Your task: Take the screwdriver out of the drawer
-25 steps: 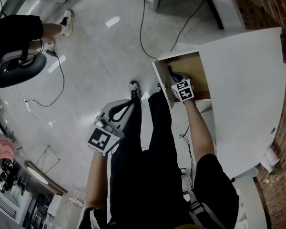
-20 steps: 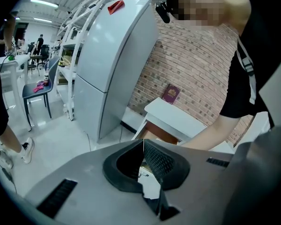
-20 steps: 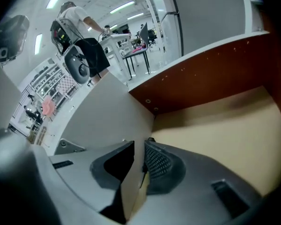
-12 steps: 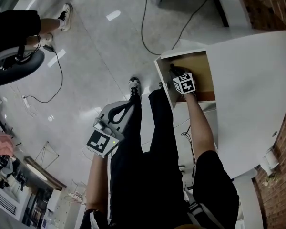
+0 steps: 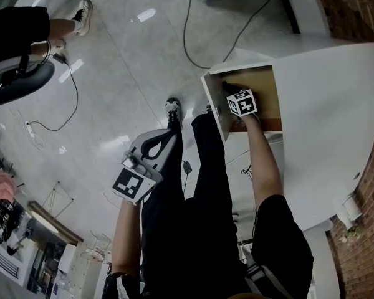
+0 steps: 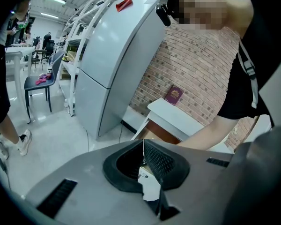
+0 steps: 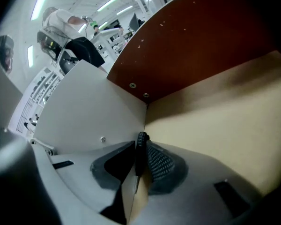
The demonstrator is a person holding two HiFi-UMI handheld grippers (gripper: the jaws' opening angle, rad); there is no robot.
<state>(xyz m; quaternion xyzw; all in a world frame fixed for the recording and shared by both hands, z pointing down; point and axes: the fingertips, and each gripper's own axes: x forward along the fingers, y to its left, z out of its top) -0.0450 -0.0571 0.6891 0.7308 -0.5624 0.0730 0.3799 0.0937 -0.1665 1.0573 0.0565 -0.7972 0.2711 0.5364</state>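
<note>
Right gripper (image 7: 141, 159) was clamped on the screwdriver (image 7: 140, 144), black ribbed handle, inside the open wooden drawer (image 5: 265, 83) of the white table (image 5: 324, 117). Left gripper (image 6: 143, 158) hung closed, empty, above glossy grey floor (image 5: 124, 61). Brick wall (image 5: 355, 5) far right.

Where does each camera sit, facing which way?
Head view: head-mounted, facing down at an open wooden drawer; legs, arms, left claw, right claw.
Left gripper view: on the shut left claw, facing a grey refrigerator.
Right gripper view: on the right claw inside the drawer, gripping a black ribbed screwdriver handle.
Head and right views share the drawer.
</note>
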